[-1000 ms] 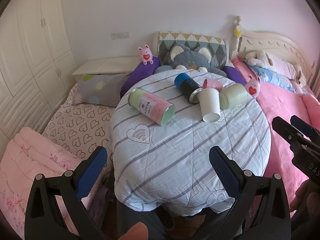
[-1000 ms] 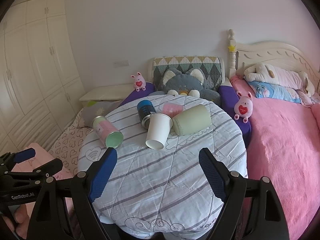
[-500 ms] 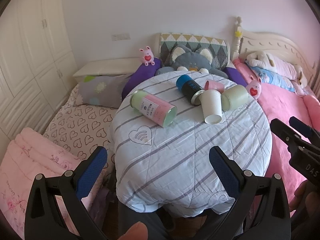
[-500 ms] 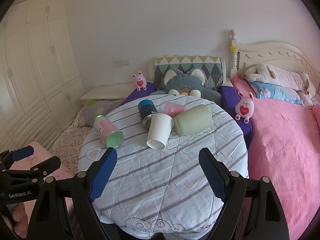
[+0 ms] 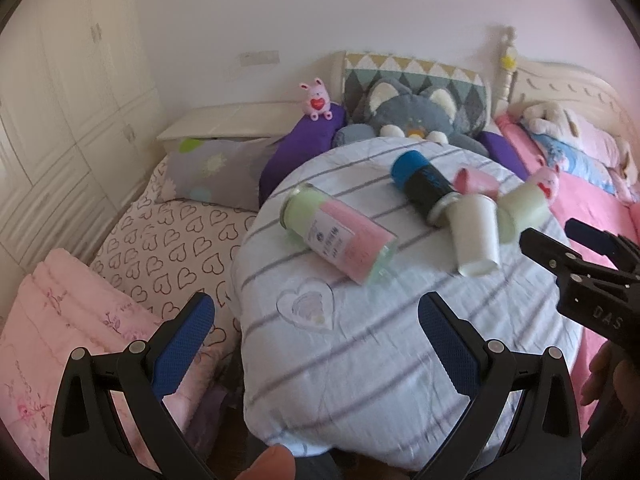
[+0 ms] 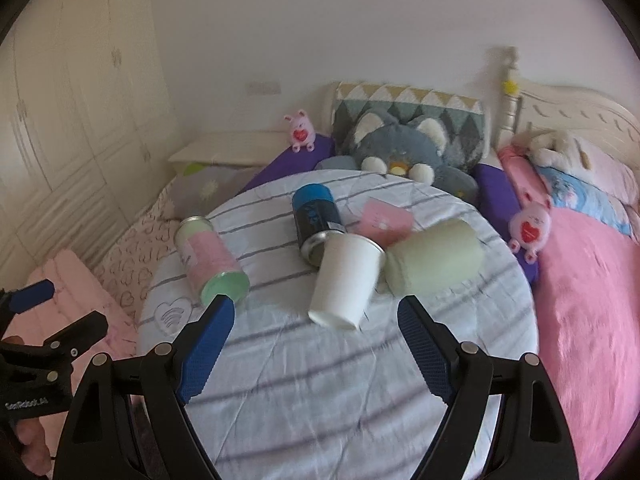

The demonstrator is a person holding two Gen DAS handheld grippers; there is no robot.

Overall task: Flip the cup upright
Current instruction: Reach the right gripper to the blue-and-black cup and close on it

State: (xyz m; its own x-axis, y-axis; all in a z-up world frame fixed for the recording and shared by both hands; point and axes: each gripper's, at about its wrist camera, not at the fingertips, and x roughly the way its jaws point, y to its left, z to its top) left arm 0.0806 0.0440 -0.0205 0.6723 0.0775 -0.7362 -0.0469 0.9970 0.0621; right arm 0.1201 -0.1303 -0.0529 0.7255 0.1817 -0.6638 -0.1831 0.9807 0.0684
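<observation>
Fingers of the left gripper (image 5: 316,320) are spreading wide above the near edge of the striped round table (image 5: 360,360), gripping nothing. Right of it, the right gripper (image 6: 316,328) is gaping wide too, empty, just short of the white paper cup (image 6: 346,280), which is lying on its side mid-table, touching the black-and-blue can (image 6: 316,216) farther back.

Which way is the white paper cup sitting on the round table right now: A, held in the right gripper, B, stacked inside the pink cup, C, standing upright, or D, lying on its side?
D: the white paper cup lies on its side on the table, its open mouth toward the camera, with the open right gripper short of it.
</observation>
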